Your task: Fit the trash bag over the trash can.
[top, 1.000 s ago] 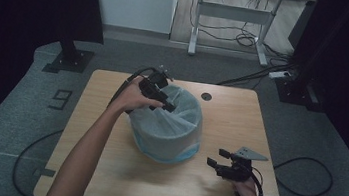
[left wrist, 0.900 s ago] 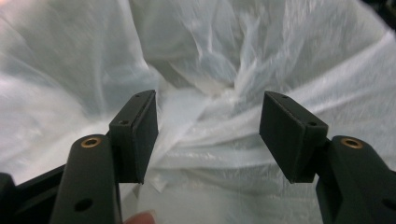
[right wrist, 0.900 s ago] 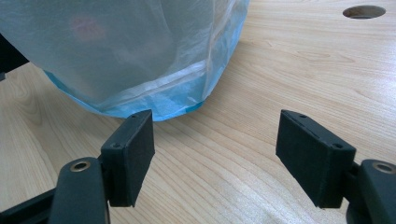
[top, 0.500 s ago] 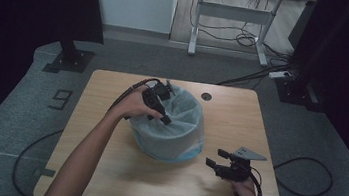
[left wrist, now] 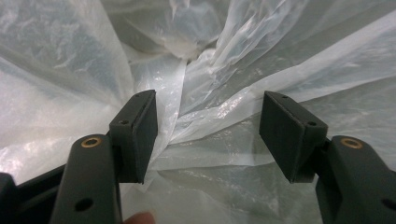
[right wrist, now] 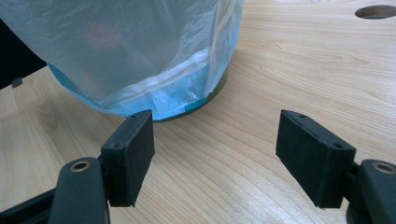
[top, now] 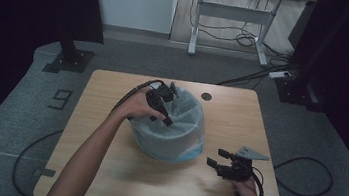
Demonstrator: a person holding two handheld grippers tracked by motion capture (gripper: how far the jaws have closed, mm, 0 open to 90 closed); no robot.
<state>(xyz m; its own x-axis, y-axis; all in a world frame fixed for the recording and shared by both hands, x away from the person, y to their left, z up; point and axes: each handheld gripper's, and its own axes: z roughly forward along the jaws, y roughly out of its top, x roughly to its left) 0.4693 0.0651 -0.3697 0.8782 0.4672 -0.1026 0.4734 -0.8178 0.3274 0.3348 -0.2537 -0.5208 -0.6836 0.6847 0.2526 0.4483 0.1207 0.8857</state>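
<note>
**Left fingers down inside the bin liner**

We see the bin (top: 167, 137) mid-counter (top: 102, 180), its plastic liner (left wrist: 205, 70) draped over the rim. Our left gripper (top: 166, 119) dips in from the far-left rim, fingers released, with creased film just beyond them. Our right gripper (right wrist: 212, 154) rests released, near right of the bin. Its view shows the liner's blue hem outside.

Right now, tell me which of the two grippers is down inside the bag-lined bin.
The left gripper: its open jaws point into the plastic bag, while the right gripper sits on the table beside the bin.
</note>
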